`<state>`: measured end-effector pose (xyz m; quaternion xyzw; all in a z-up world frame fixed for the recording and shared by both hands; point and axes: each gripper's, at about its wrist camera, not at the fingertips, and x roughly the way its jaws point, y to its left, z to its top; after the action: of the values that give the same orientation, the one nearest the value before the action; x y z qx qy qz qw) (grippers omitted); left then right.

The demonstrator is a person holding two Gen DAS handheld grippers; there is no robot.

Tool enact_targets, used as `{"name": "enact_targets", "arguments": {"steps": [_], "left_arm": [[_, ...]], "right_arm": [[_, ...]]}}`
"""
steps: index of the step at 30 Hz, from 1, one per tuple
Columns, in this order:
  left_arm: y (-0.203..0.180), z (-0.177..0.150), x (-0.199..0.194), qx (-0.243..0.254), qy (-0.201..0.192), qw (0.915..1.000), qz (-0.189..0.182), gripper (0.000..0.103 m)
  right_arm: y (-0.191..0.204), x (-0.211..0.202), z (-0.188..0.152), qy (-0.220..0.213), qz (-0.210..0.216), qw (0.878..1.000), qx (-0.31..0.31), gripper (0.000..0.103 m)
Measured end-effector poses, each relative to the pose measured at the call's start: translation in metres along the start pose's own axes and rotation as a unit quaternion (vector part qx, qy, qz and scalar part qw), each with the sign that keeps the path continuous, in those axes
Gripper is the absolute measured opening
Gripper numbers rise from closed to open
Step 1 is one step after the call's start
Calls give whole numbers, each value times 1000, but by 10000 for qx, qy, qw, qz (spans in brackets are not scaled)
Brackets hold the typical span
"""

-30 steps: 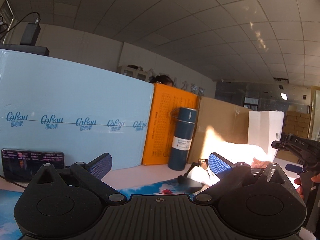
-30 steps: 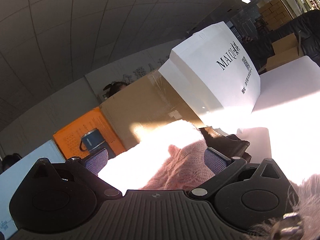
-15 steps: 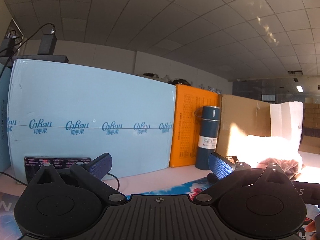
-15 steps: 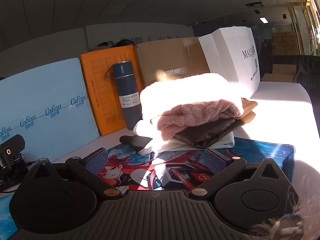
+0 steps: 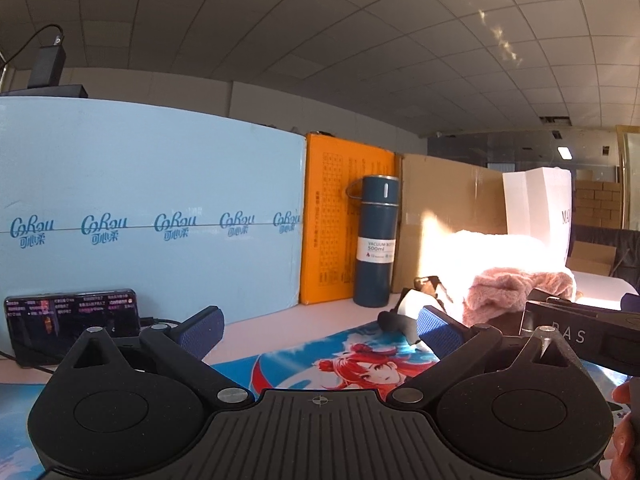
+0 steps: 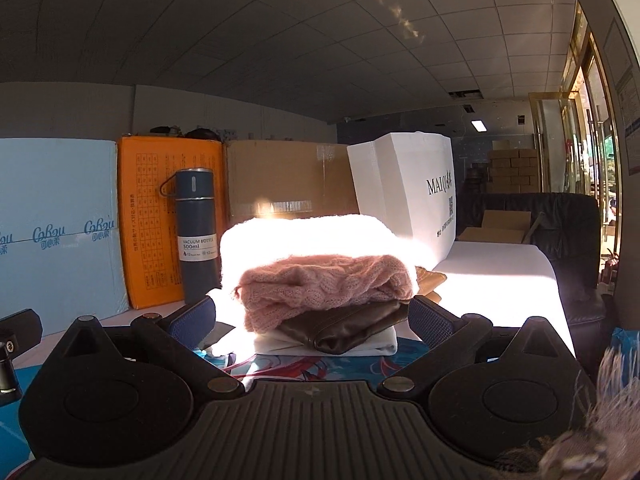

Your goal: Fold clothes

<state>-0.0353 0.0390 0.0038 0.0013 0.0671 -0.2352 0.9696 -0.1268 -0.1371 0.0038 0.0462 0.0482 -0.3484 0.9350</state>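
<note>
left tool [image 5: 318, 330]: fingers spread wide, nothing between them; low over the printed mat [image 5: 340, 364].
right tool [image 6: 310, 320]: fingers spread wide, nothing gripped; aimed straight at the clothes stack [image 6: 320, 280], stack seen framed between the blue pads [image 6: 430, 322], apart from them.
clothes stack: folded, on the far end of the mat, just right of the vacuum bottle [image 6: 196, 236].
stack order, bottom up: white folded piece [image 6: 352, 344] on the mat; dark brown leather-look piece [image 6: 348, 324] on it; pink knit sweater [image 6: 324, 284] on that; fluffy white garment [image 6: 312, 236] on top and behind, blown out by sun.
tan piece [image 6: 430, 280]: pokes out at the stack's right side; cannot tell what it is.
left view: same stack [image 5: 516, 284] right of the bottle [image 5: 376, 240], part hidden by the right tool body [image 5: 580, 332].
black item [image 5: 396, 320]: on the mat's far edge, between bottle and stack, too dark to identify.
behind bottle: orange box [image 5: 332, 224] upright against it; light blue box [image 5: 152, 216] left of the bottle, brown cardboard box [image 5: 448, 208] right of it.
white paper bag [image 6: 412, 188]: upright, right of the bottle, behind the stack.
phone [image 5: 72, 320]: lit screen, propped against the blue box, well left of the bottle.
counter [image 6: 500, 268]: white, sunlit stretch right of the stack.
</note>
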Motion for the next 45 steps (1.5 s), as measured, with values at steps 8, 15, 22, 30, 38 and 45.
{"name": "enact_targets", "arguments": {"steps": [8,15,22,30,38,45], "left_arm": [[-8,-2,4,265,125,9996,-25,103],[-9,-3,7,289,219,9993,-22,103],[-9,-3,8,328,272,9991,-22,103],[-10,-3,9,346,281,9990,-20,103],[-11,-3,9,363,288,9989,-16,103],[-11,-4,9,384,290,9988,-16,103]], "right_arm": [[2,0,-1,-29,-63,9999,-73,103],[4,7,-2,221,100,9997,-79,103],[4,9,-2,310,169,9994,-50,103],[4,10,-2,330,179,9993,-52,103],[4,11,-3,362,199,9991,-75,103],[5,12,-3,389,218,9990,-91,103]]}}
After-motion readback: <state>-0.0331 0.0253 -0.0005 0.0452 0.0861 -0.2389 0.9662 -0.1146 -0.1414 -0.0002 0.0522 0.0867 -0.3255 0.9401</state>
